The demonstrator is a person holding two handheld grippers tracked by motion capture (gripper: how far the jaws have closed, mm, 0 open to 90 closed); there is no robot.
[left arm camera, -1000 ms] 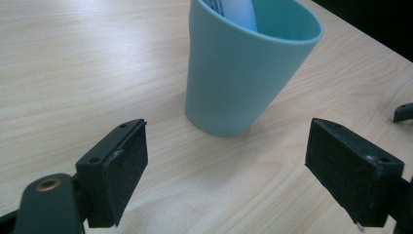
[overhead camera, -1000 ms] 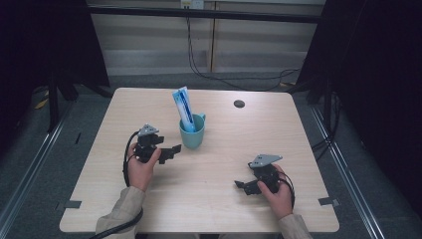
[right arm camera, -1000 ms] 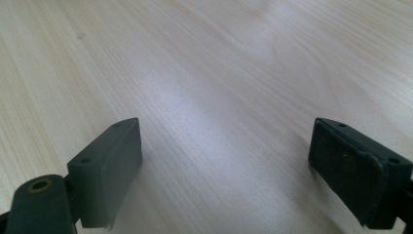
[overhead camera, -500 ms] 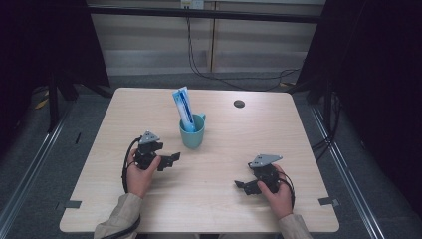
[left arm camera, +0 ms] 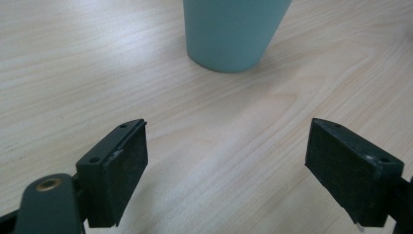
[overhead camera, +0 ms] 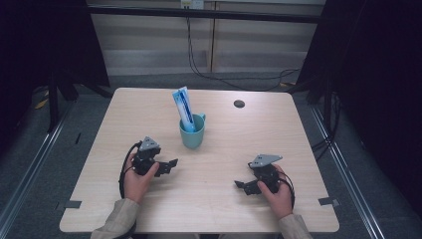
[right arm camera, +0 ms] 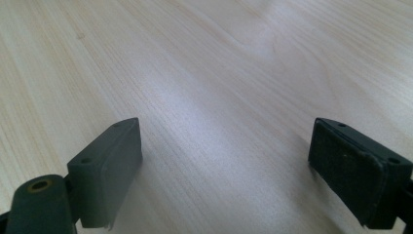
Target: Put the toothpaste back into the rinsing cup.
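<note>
Low over the table (overhead camera: 99, 149), left tongs (overhead camera: 171, 163) apart, aimed at teal cup (overhead camera: 192, 135), right tongs (overhead camera: 241, 185) apart, pointing left

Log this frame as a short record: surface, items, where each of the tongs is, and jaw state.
surface: light wooden table
cup: teal mug, upright near the table's middle
contents: blue and white tube standing in the mug
left tongs: open, empty, near the mug, apart from it
right tongs: open, empty, low over bare table
other: small dark disc at the far edge
</note>
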